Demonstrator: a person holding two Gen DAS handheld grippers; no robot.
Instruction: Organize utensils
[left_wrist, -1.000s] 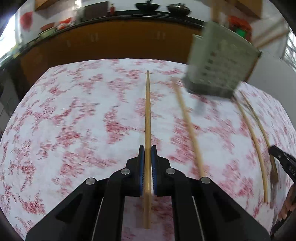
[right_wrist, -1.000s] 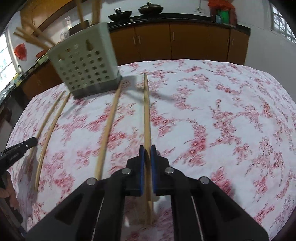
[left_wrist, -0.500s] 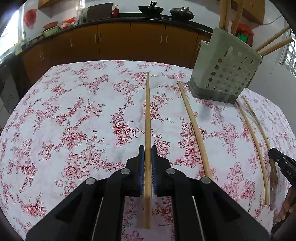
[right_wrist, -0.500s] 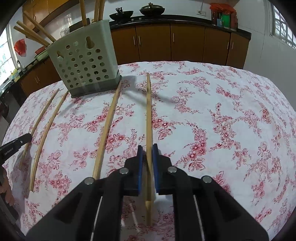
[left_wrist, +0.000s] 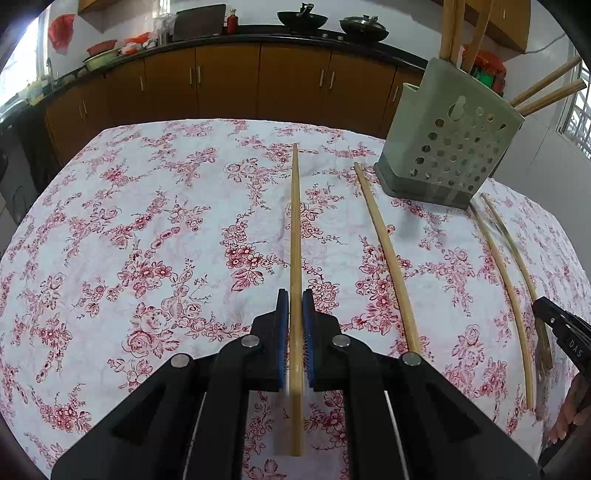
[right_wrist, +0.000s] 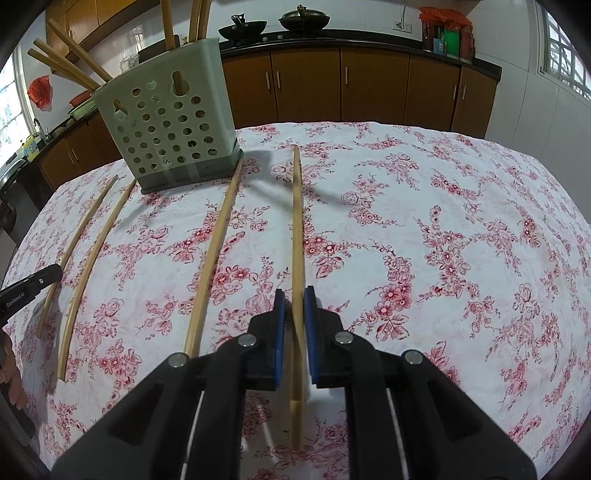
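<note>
My left gripper (left_wrist: 294, 301) is shut on a long wooden chopstick (left_wrist: 294, 221) that points forward over the table. My right gripper (right_wrist: 294, 299) holds another wooden chopstick (right_wrist: 296, 221) between its blue pads, with a thin gap showing on each side. A pale green perforated utensil holder (left_wrist: 448, 153) with several chopsticks standing in it sits at the far right of the left wrist view; it also shows in the right wrist view (right_wrist: 166, 129) at the far left. Loose chopsticks (left_wrist: 388, 254) lie beside it; in the right wrist view one (right_wrist: 214, 251) lies left of my held chopstick.
The table wears a white cloth with red flowers (left_wrist: 147, 240). Two thin curved sticks (left_wrist: 506, 280) lie at the right edge, seen at the left in the right wrist view (right_wrist: 92, 254). Brown kitchen cabinets (left_wrist: 229, 85) stand behind the table.
Both views have steadied after motion blur and the holder now looks nearer and sharper. The right gripper's jaws have parted slightly around its chopstick. The left grip is unchanged.
</note>
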